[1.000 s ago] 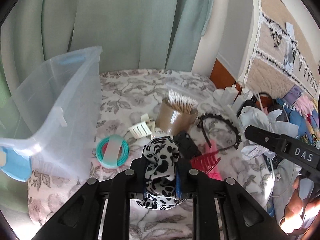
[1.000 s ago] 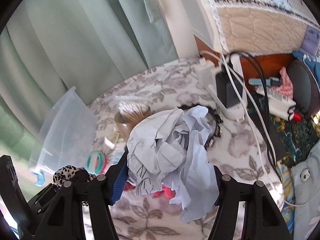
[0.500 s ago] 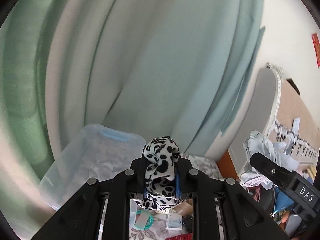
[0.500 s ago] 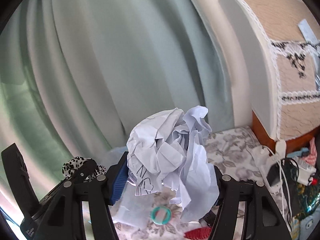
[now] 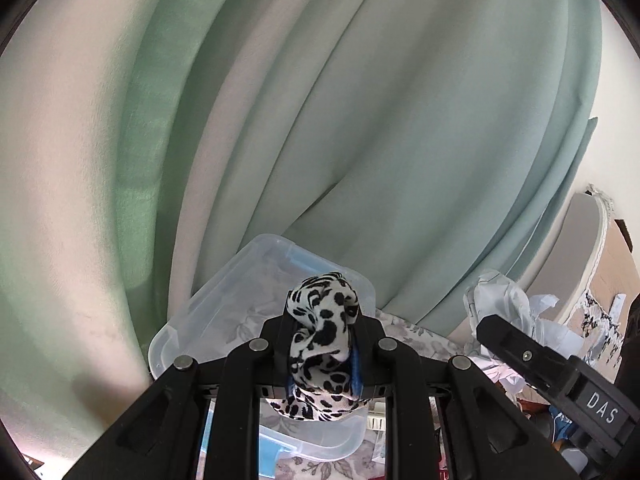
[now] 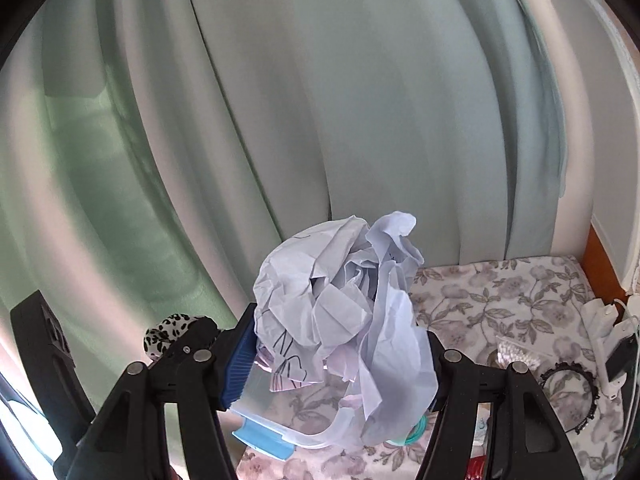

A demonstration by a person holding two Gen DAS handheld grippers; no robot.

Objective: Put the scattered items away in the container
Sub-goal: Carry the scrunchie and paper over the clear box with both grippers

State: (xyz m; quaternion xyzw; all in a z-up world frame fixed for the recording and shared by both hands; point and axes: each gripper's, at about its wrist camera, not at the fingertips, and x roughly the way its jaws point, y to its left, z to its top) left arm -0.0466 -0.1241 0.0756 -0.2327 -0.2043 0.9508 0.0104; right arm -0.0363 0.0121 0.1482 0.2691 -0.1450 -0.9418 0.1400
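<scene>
My left gripper point(image 5: 322, 344) is shut on a black-and-white spotted scrunchie point(image 5: 320, 332), held in the air over the clear plastic container point(image 5: 224, 304) with blue latches. My right gripper point(image 6: 340, 344) is shut on a big ball of crumpled white paper point(image 6: 340, 304); the paper fills the gap between the blue pads. In the right wrist view the left gripper with the scrunchie point(image 6: 166, 334) shows at the lower left, and the container's near rim point(image 6: 280, 436) lies under the paper. The right gripper with its paper point(image 5: 516, 312) appears at the right of the left wrist view.
Pale green curtains point(image 5: 360, 120) hang close behind the container. On the floral cloth point(image 6: 500, 300) lie a tub of cotton swabs point(image 6: 516, 350), a black beaded headband point(image 6: 572, 392), a teal ring point(image 6: 416, 436) and white chargers point(image 6: 608, 340) at the right.
Both grippers have risen and swung left toward the container, each keeping its load. The views have tilted up from the cluttered cloth to the curtains.
</scene>
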